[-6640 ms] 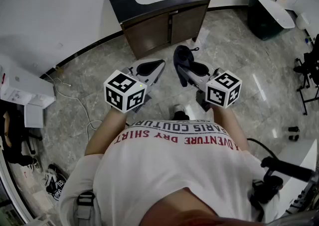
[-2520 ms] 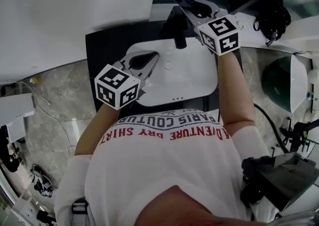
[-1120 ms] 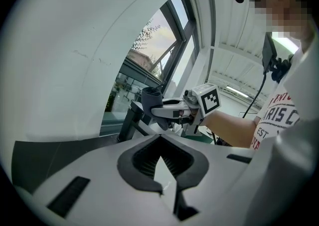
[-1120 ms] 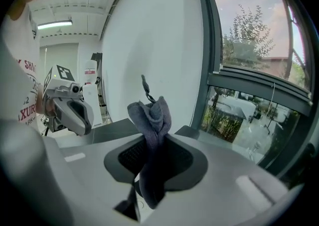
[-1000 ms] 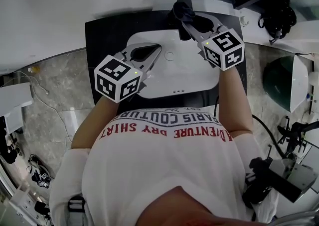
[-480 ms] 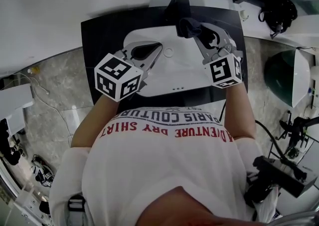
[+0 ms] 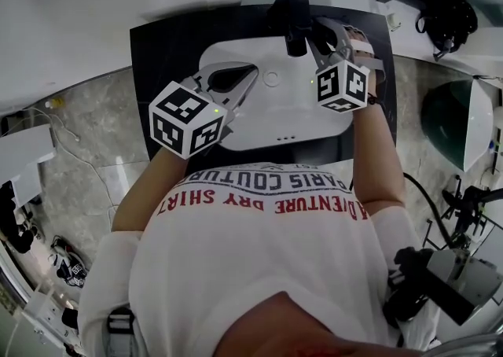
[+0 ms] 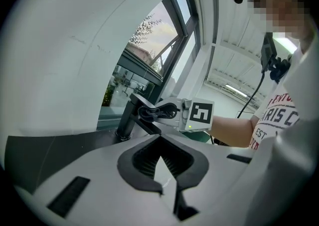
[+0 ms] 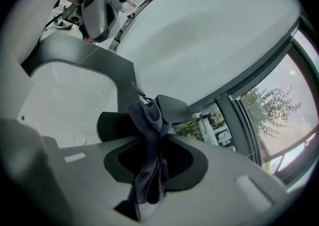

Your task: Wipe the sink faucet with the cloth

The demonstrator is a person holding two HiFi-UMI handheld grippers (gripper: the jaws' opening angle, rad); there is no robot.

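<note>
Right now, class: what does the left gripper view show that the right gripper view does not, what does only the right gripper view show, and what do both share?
Left gripper view only: a close look along the left claw, its jaws shut on nothing, and the right gripper's marker cube across the sink. Right gripper view only: the right claw shut on the dark cloth, and the white sink basin with its drain. Both share: the black faucet, the cloth up at it, and the window behind.
</note>
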